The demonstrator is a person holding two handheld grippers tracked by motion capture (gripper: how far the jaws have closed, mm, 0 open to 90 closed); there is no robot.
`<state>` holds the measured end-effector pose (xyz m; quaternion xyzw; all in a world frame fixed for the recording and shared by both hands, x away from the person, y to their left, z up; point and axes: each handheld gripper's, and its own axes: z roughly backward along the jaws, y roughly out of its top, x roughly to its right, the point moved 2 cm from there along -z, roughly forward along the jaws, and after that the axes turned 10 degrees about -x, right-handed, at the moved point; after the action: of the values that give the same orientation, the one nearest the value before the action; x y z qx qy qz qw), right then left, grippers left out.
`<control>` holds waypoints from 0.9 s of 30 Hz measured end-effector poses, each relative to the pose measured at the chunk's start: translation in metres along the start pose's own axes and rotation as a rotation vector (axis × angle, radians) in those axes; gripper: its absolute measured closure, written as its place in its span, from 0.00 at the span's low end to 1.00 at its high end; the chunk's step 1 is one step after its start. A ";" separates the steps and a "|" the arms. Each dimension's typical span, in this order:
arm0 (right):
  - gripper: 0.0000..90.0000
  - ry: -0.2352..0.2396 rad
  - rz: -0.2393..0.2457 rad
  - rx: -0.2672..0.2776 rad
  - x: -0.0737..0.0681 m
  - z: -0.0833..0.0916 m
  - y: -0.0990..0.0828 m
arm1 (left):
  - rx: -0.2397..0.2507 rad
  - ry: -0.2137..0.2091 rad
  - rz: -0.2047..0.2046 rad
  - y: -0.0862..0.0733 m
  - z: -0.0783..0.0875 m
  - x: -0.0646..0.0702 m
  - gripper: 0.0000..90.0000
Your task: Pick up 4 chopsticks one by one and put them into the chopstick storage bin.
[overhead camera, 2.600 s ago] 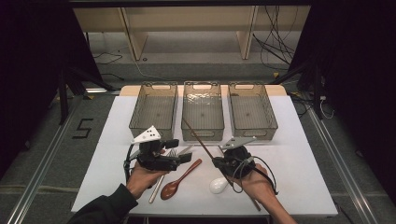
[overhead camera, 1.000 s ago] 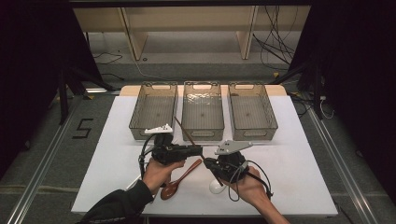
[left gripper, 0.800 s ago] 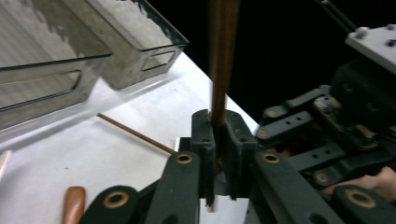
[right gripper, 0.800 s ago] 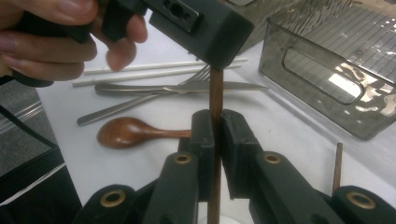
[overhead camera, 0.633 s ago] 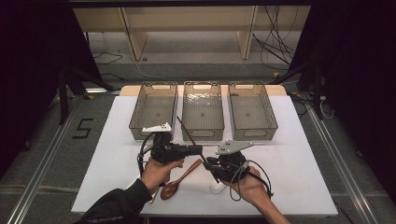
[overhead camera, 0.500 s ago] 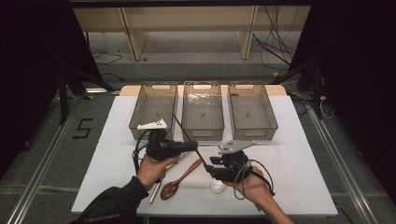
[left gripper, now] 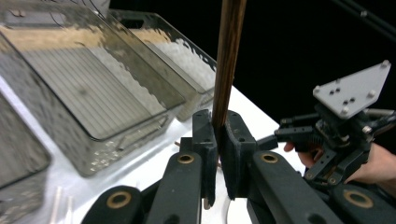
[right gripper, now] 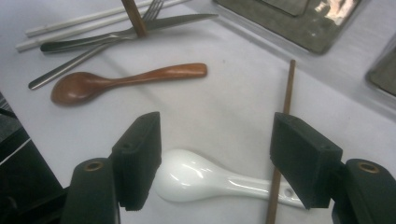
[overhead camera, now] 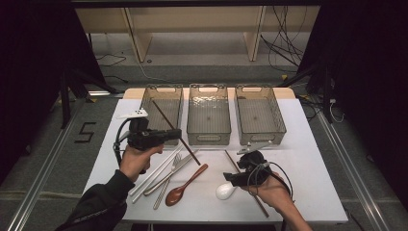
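Observation:
My left gripper (overhead camera: 179,134) is shut on a dark brown chopstick (overhead camera: 166,118), which slants up over the left clear bin (overhead camera: 144,107) while its low end hangs above the cutlery. In the left gripper view the chopstick (left gripper: 229,60) rises upright from between the shut jaws (left gripper: 218,135). My right gripper (overhead camera: 232,179) is open just above a white ceramic spoon (overhead camera: 225,191). In the right gripper view the white spoon (right gripper: 210,179) lies between the spread jaws (right gripper: 217,140). A second brown chopstick (right gripper: 282,140) lies beside the right-hand jaw.
A wooden spoon (overhead camera: 185,185), a fork (overhead camera: 168,180), a knife (overhead camera: 171,172) and white chopsticks (overhead camera: 151,174) lie at the table's front left. Two more clear bins stand at the back, middle (overhead camera: 208,139) and right (overhead camera: 284,130). The other chopstick (overhead camera: 248,185) lies under my right hand.
My left gripper reached right, took the dark chopstick and has carried it back left toward the left bin. My right gripper let go of it and dropped toward the white spoon.

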<state>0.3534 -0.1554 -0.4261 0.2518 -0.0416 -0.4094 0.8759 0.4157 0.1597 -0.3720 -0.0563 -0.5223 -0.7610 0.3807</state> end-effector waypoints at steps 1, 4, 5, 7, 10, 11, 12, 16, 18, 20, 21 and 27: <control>0.38 -0.006 0.000 0.000 0.001 0.000 0.000 | 0.010 0.006 0.003 0.002 0.004 -0.001 0.94; 0.36 -0.013 -0.009 -0.008 0.001 0.000 0.000 | 0.034 0.026 0.003 0.010 0.015 -0.006 0.94; 0.35 -0.014 -0.008 -0.012 0.002 -0.001 0.000 | 0.044 0.030 0.007 0.012 0.018 -0.008 0.94; 0.34 -0.007 -0.016 -0.013 0.002 -0.001 0.000 | 0.064 0.038 0.028 0.015 0.025 -0.013 0.94; 0.34 -0.011 -0.024 -0.013 0.004 -0.001 0.001 | 0.085 0.050 0.041 0.020 0.036 -0.019 0.94; 0.34 -0.010 -0.026 -0.011 0.004 0.000 0.001 | 0.094 0.055 0.047 0.022 0.039 -0.021 0.94; 0.34 -0.008 -0.032 -0.010 0.005 0.000 0.001 | 0.103 0.060 0.052 0.024 0.042 -0.023 0.94; 0.33 -0.001 -0.028 -0.006 0.004 0.000 0.001 | 0.125 0.083 0.064 0.032 0.053 -0.031 0.94; 0.33 0.001 -0.017 -0.005 0.003 0.000 0.001 | 0.131 0.099 0.070 0.034 0.056 -0.035 0.94; 0.32 0.002 -0.014 -0.008 0.002 0.000 0.001 | 0.131 0.113 0.080 0.037 0.058 -0.040 0.94; 0.32 0.000 -0.013 -0.008 0.002 0.000 0.001 | 0.129 0.125 0.079 0.039 0.058 -0.041 0.94; 0.31 0.000 -0.014 -0.004 0.003 0.000 0.001 | 0.114 0.167 0.088 0.047 0.055 -0.052 0.94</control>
<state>0.3562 -0.1572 -0.4262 0.2503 -0.0391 -0.4157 0.8735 0.4648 0.2253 -0.3368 0.0061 -0.5283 -0.7146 0.4586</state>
